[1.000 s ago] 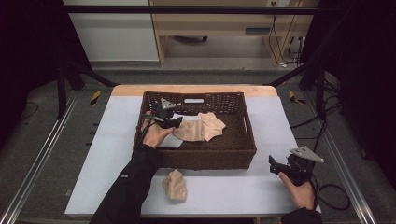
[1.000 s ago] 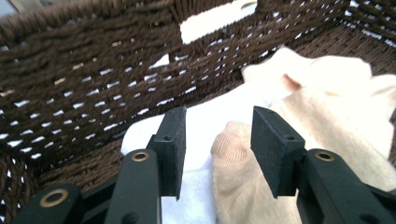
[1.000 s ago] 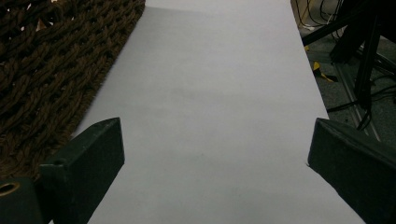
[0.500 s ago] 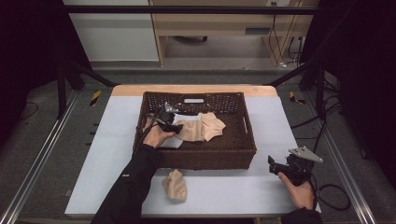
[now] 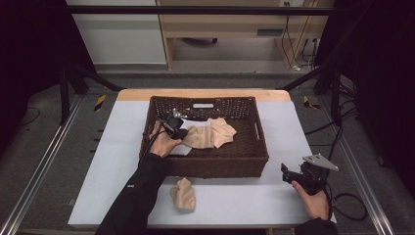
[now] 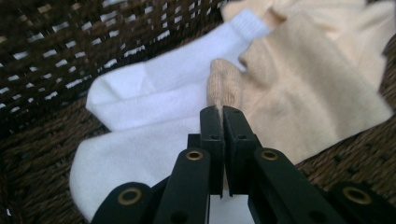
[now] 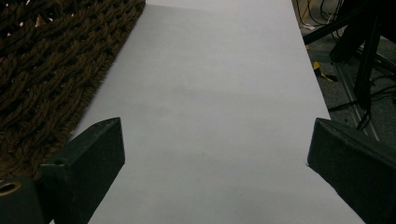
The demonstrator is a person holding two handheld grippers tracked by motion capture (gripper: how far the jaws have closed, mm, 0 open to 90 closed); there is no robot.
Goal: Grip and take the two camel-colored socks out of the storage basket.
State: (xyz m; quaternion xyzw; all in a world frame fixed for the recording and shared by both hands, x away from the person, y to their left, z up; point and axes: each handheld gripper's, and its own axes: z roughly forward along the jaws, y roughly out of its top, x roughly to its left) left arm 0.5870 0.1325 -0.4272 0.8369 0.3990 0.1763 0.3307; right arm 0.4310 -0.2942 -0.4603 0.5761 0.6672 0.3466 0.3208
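High view puts my left gripper (image 5: 177,128) inside the brown wicker basket (image 5: 262,147), toward its left half, with my left hand (image 5: 161,142) behind it. From the left gripper view I confirm the jaws are pressed together on a raised fold of a beige sock (image 6: 303,93), the pinched cloth standing up just past the tips. That beige sock lies partly over a white sock (image 6: 149,126), both on the basket floor, and the high view places the beige sock (image 5: 210,134) near the basket's middle. A second beige sock (image 5: 183,193) lies bunched on the pale table cover (image 5: 117,147), just in front of the basket's near wall. My right gripper (image 5: 293,174) sits low over the cover at the basket's front right corner, held by my right hand (image 5: 313,200). Right gripper view shows its jaws spread wide apart with bare cover (image 7: 210,116) between them and the basket wall (image 7: 46,70) at its left.
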